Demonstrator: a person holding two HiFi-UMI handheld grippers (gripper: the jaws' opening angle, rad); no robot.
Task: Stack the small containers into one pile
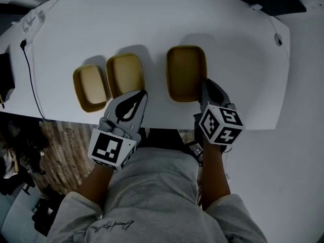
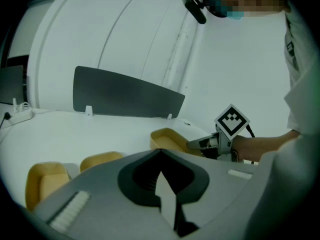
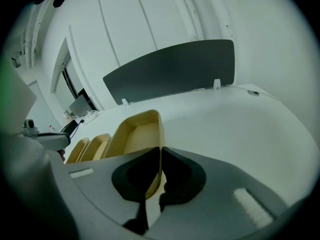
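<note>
Barely begun, nothing stacked: right gripper (image 1: pixel 204 83) is pinching the near wall of the right container (image 1: pixel 186 67). Middle container (image 1: pixel 125 74) and left container (image 1: pixel 91 87) are sitting apart on the table (image 1: pixel 238 39). Left gripper (image 1: pixel 142 93) is hovering closed and empty just beside the middle one.

It seems to be an office: a wide white bench (image 1: pixel 152 19) with a dark divider screen (image 2: pixel 125 96) along its far edge, and a cable (image 1: pixel 29 77) at its left.

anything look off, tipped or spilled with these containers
Nothing stands out. The left container, middle container and largest container are all open side up, empty, undamaged and apart. The right tongs are clamped on the largest container's near wall.
</note>
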